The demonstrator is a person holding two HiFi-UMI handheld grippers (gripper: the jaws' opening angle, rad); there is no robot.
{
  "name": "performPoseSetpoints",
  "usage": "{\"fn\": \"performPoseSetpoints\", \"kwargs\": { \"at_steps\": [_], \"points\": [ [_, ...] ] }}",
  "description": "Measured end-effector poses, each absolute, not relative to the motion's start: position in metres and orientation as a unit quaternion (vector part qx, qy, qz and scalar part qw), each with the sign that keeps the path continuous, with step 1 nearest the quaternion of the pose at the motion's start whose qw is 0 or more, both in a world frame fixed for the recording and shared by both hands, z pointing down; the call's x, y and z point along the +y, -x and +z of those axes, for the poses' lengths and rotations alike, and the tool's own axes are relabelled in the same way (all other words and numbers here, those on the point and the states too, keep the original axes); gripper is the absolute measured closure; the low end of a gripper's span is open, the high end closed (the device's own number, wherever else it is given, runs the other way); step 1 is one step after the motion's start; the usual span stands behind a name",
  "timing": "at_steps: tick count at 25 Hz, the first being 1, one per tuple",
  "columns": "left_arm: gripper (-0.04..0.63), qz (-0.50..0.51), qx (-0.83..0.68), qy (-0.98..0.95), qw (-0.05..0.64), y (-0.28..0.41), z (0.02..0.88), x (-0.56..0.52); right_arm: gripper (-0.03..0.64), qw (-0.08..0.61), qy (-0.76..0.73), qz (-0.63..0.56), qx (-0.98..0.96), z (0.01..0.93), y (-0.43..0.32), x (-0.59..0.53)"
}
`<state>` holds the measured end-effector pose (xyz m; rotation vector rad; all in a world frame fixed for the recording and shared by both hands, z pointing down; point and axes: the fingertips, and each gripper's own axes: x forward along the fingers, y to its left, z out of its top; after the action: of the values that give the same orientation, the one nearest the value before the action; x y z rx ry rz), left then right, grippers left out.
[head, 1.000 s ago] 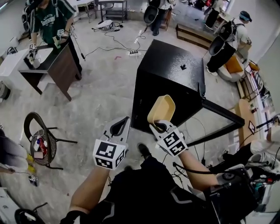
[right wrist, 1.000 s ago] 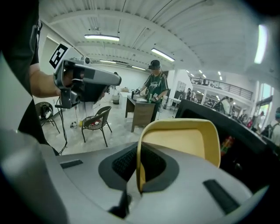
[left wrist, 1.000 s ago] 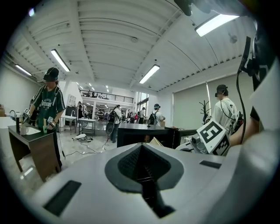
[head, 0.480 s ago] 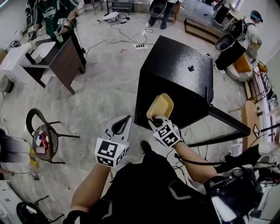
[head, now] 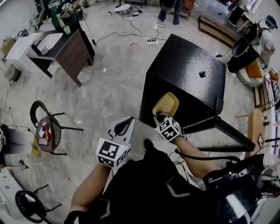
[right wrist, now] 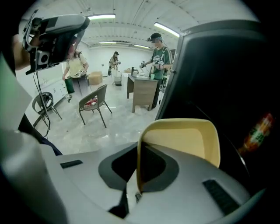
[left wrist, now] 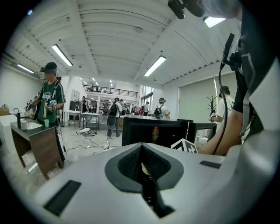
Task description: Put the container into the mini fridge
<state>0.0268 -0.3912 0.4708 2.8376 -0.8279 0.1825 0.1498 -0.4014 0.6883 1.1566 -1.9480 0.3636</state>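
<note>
The black mini fridge (head: pixel 188 70) stands on the floor ahead, its door (head: pixel 227 127) swung open to the right. My right gripper (head: pixel 161 117) is shut on the rim of a cream-yellow container (head: pixel 166 104), held tilted in front of the fridge's dark front. In the right gripper view the container (right wrist: pixel 183 140) rises from between the jaws (right wrist: pixel 138 175) with the fridge (right wrist: pixel 218 78) close on the right. My left gripper (head: pixel 124 123) hangs lower left of the fridge, jaws together and empty. The left gripper view looks level at the fridge (left wrist: pixel 148 131).
A dark wooden desk (head: pixel 65 48) with a person (head: pixel 61 11) at it stands far left. A chair (head: pixel 46 127) holding small items is at the left. A power strip (head: pixel 152 41) and cables lie on the floor behind the fridge. Other people stand at the back right.
My right gripper has sunk with the container, closer to the fridge's front. The left gripper has shifted only slightly. The view has tipped so the fridge sits lower in the picture.
</note>
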Motion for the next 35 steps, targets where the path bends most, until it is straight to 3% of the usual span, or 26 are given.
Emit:
{"fn": "performPoseSetpoints", "kwargs": {
  "at_steps": [35],
  "points": [
    [0.586, 0.049, -0.361, -0.927, 0.090, -0.050, 0.488, -0.418, 0.599, 0.495, -0.376, 0.175, -0.763, 0.801, -0.187, -0.478]
  ]
}}
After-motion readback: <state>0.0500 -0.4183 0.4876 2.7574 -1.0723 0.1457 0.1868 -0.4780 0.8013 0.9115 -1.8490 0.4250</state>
